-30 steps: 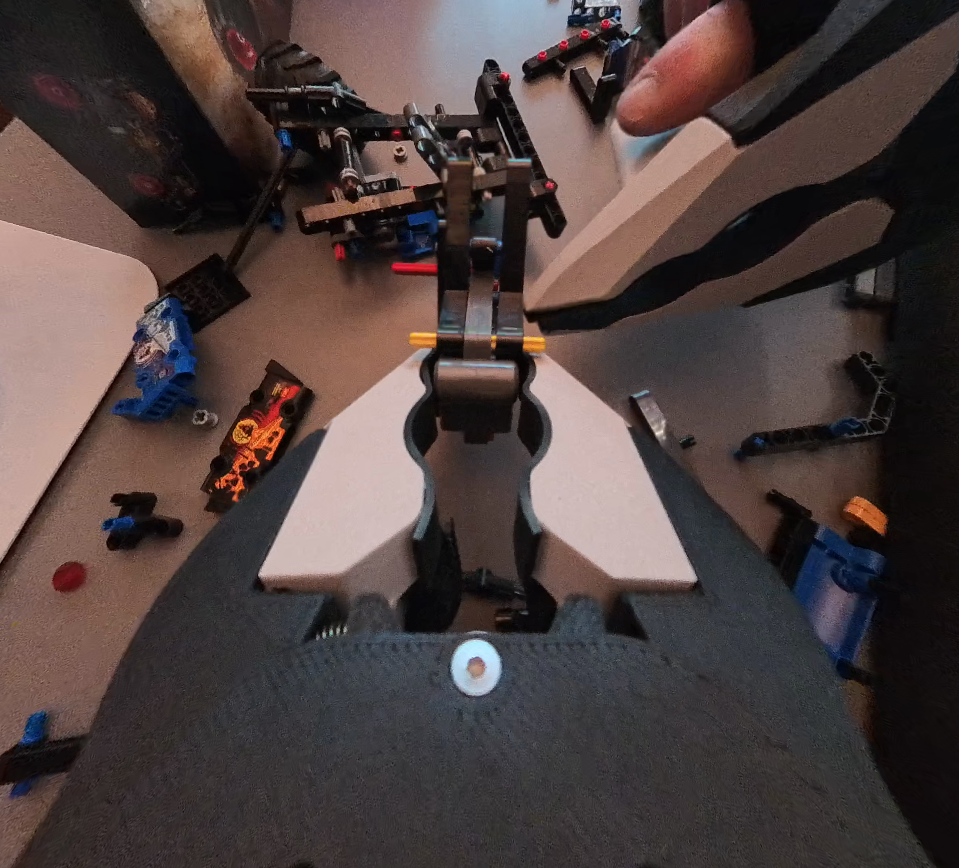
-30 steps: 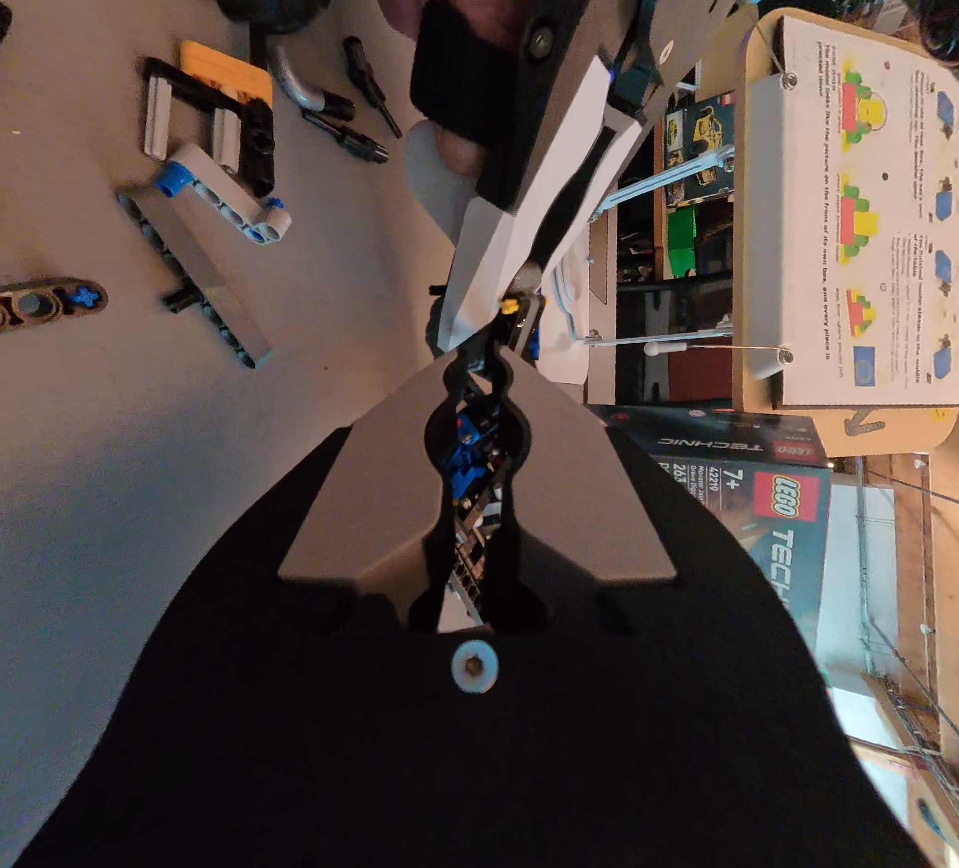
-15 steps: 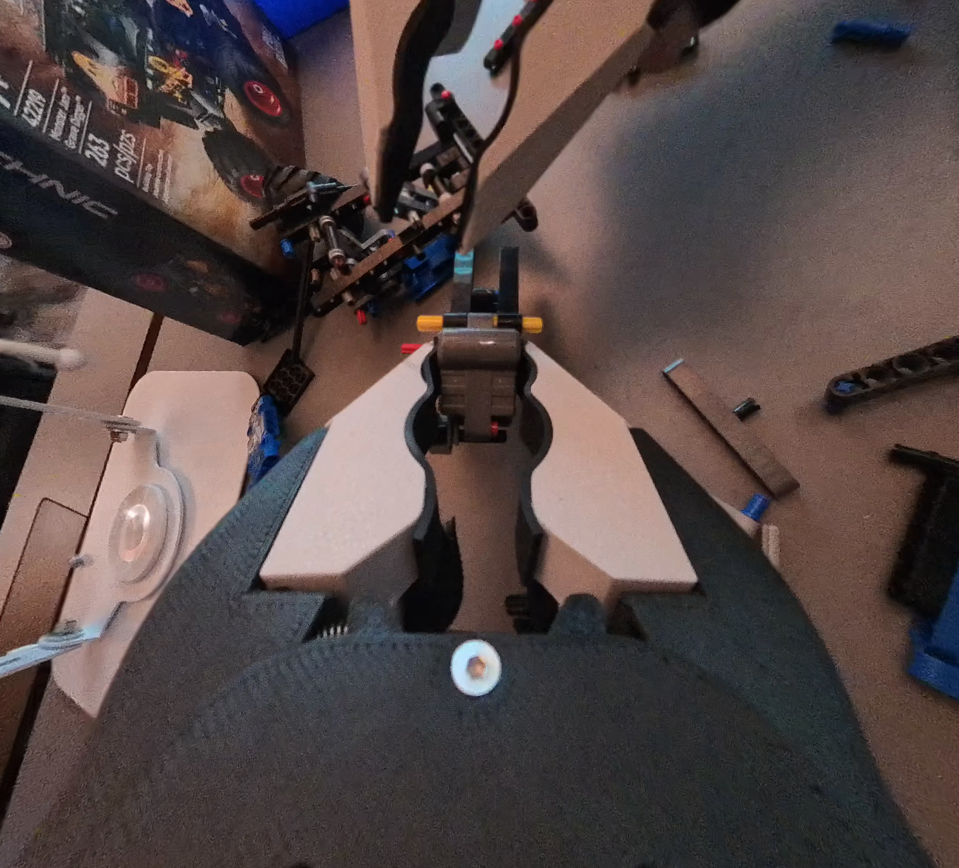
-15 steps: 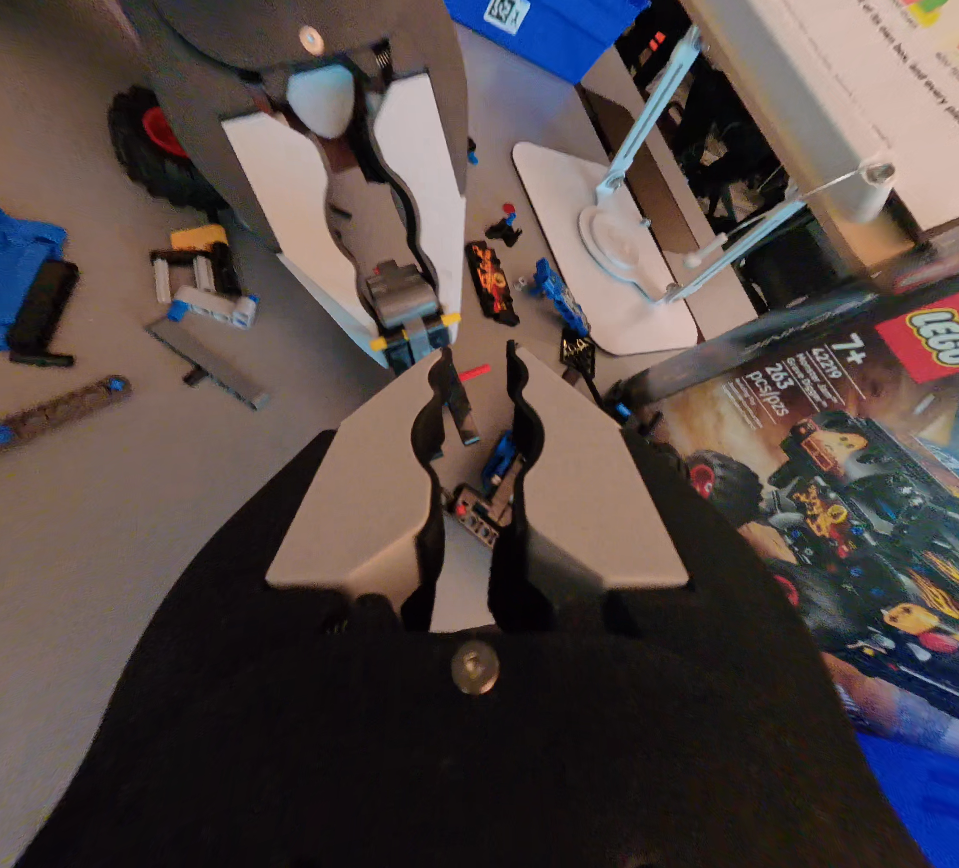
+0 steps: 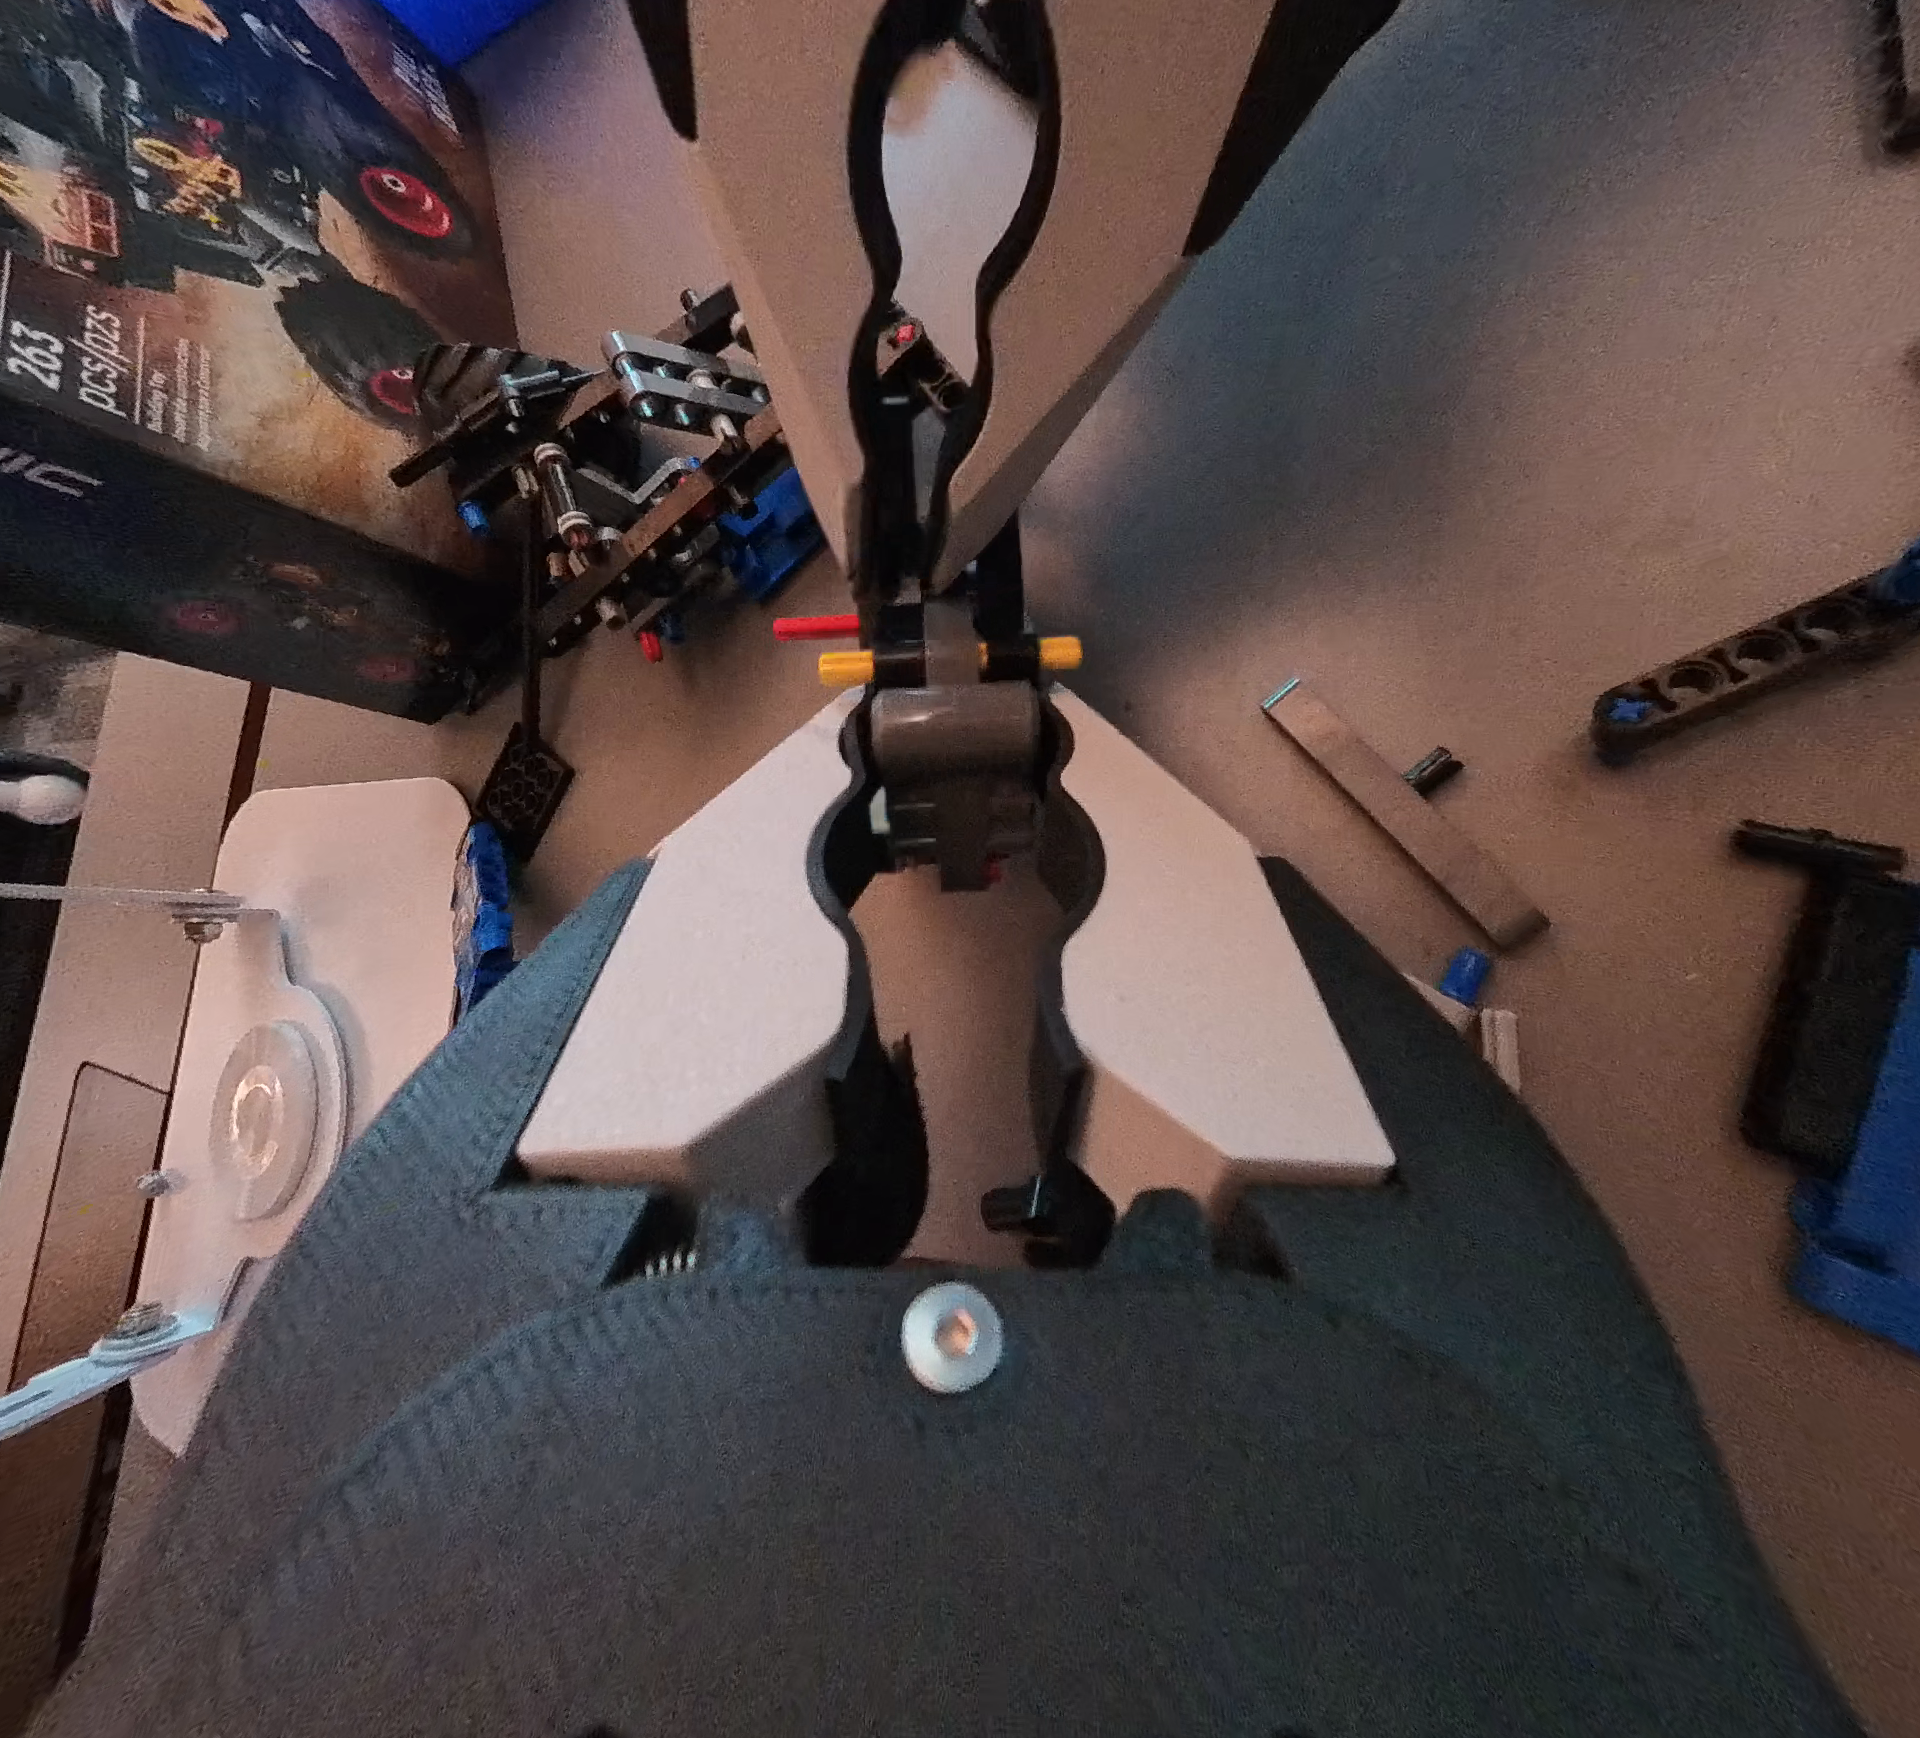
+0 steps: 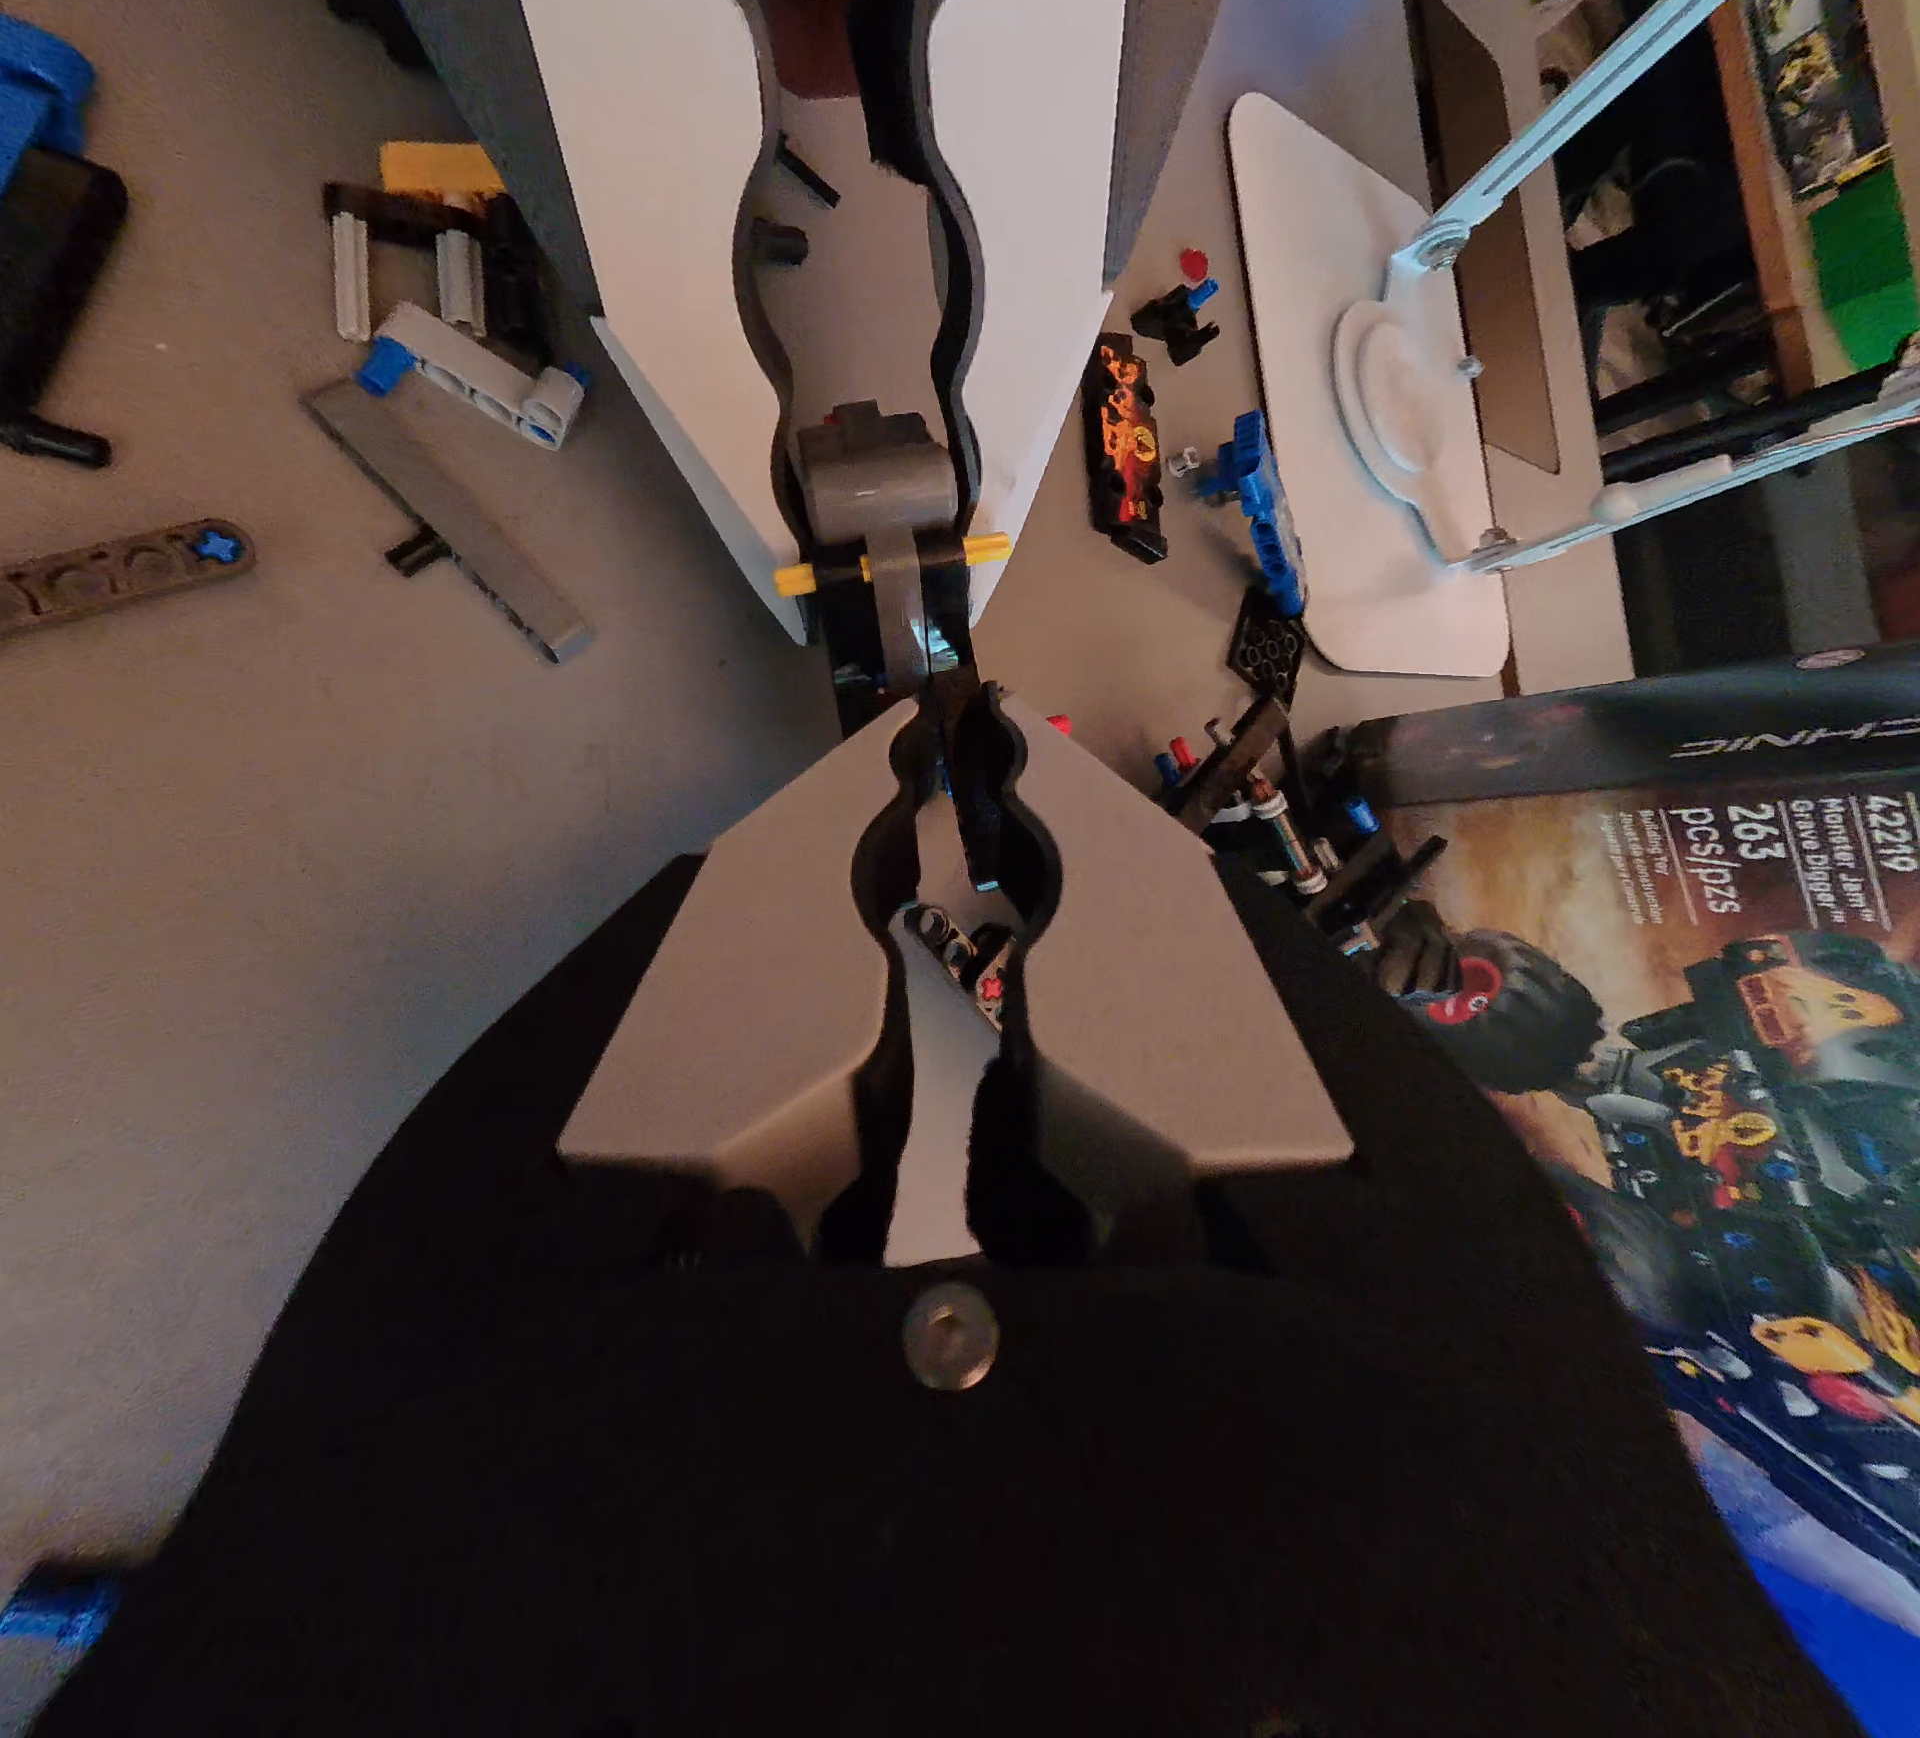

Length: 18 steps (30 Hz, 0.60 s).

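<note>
Compared with half a second ago, your two tools now meet tip to tip over the surface [image 5: 1455, 338]; before, the right one hung off to one side with its fingers spread. Your left hand-held gripper [image 5: 951, 701] pinches the grey block of a small brick assembly [image 5: 951, 753], a yellow axle [image 5: 1060, 649] sticking out at both sides of it. Your right hand-held gripper [image 6: 951, 712] is now pressed together on the thin black arm [image 6: 977, 805] at the far end of that same assembly, so both tools hold it in the air between them.

Below and to the left in the left wrist view lies a half-built black chassis [image 5: 623, 483], touching a printed toy box [image 5: 208, 286]. A small red pin [image 5: 816, 626] lies just beside the assembly's tip. A white lamp base [image 6: 1361, 400] sits past the chassis, with a flame-printed black panel [image 6: 1127, 452] and blue pieces near it. Loose grey and black beams [image 5: 1397, 810] are scattered on the other side.

The surface's edge runs by the lamp base; between the beams and the chassis the surface lies bare.
</note>
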Available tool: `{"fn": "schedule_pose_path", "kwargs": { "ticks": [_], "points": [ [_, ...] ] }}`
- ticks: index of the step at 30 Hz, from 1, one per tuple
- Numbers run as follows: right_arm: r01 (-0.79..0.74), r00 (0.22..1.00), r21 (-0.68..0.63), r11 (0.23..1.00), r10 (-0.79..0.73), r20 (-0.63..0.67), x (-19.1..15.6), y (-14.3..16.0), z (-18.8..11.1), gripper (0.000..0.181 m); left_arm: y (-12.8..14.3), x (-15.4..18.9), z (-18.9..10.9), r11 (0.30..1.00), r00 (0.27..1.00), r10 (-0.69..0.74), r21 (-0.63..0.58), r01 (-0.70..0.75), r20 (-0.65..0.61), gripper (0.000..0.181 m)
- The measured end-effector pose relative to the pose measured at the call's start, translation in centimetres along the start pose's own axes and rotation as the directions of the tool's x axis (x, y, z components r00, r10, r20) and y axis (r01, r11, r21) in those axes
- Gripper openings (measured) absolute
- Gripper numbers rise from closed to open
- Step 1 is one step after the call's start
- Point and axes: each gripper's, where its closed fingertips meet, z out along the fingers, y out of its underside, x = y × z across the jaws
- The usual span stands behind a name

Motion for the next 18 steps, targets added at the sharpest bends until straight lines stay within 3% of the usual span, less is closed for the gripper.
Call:
{"fn": "schedule_pose_path", "kwargs": {
  "ticks": [14, 18],
  "points": [
    [-0.342, 0.939, 0.041, 0.939, 0.343, -0.009, 1.2, 0.2, 1.1, 0.003, 0.3, 0.1, 0.3, 0.998, 0.998, -0.057, -0.024, 0.058, 0.023, 0.028],
    [-0.156, 0.987, 0.030, 0.987, 0.157, -0.029, 0.7, -0.1, 1.0, 0.004, 0.8, 0.4, -0.1, 0.997, 0.997, -0.072, -0.009, 0.072, -0.018, 0.028]
  ]
}}
